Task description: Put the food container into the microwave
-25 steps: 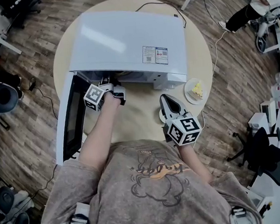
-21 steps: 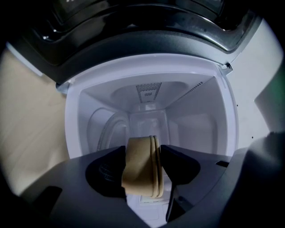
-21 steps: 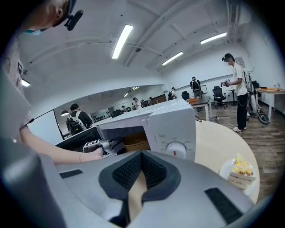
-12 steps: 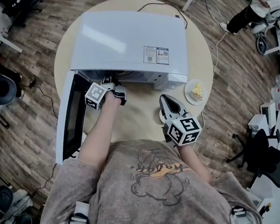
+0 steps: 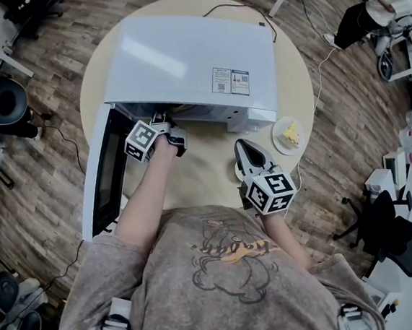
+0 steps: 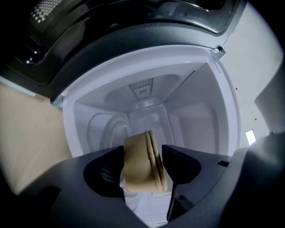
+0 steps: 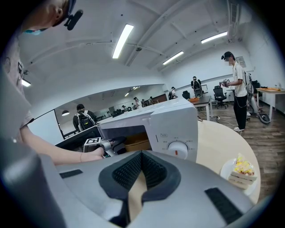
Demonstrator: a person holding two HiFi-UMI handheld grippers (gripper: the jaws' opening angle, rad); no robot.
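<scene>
The white microwave [image 5: 189, 61] stands on the round table [image 5: 296, 79] with its door [image 5: 102, 174] swung open to the left. My left gripper [image 5: 164, 121] reaches into the cavity mouth. In the left gripper view the tan food container [image 6: 140, 162] sits between its jaws, over the glass turntable [image 6: 111, 129]. The left gripper [image 6: 143, 156] has just been opening its jaws, which stand wide beside the container's sides. The container [image 7: 136, 143] also shows inside the cavity in the right gripper view. My right gripper [image 5: 244, 150] hovers over the table in front of the microwave, shut and empty.
A white plate with a piece of yellow cake [image 5: 288, 132] sits at the table's right edge, right of the control panel [image 7: 178, 149]. A power cord [image 5: 311, 56] trails off the table. Office chairs and other people are around the room.
The left gripper has rolled slightly at the cavity mouth. The right gripper has stayed still. An office chair at the far left has shifted.
</scene>
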